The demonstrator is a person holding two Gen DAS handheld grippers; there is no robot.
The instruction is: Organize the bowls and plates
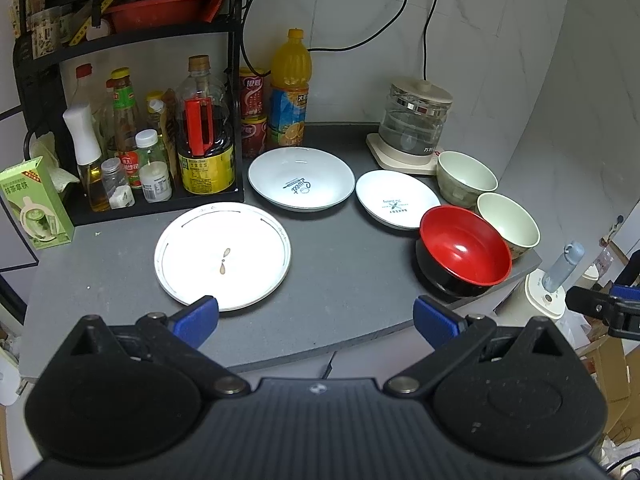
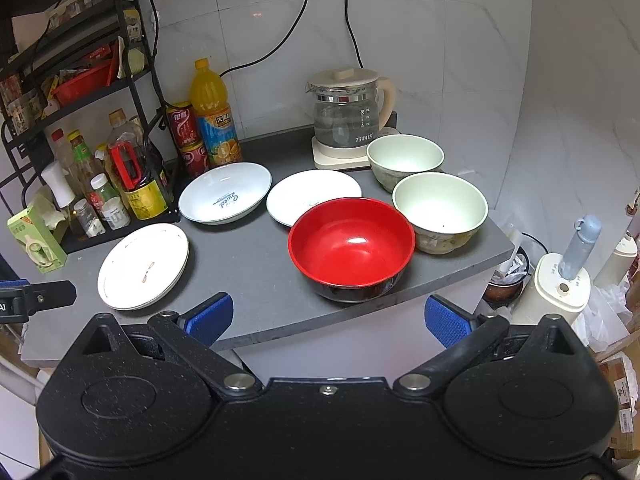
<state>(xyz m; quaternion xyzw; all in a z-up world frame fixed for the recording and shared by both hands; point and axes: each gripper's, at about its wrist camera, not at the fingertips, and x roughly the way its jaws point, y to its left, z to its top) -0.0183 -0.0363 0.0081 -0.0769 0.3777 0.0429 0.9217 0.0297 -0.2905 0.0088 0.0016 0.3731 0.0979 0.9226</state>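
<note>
1. I'm holding the left gripper wide open, gripping nothing; flat plate lying at 11 o'clock.
2. Right gripper gaping, empty; red bowl sitting at 12 o'clock.

From the right wrist, the red-and-black bowl covers the near edge of the small white printed plate, hiding most of its print. From the left wrist, the farther pale green bowl hides a corner of the cream kettle base. The right gripper is cut off by the frame edge (only part of one side shows). Bottle labels on the black wire rack are too small to read.
</note>
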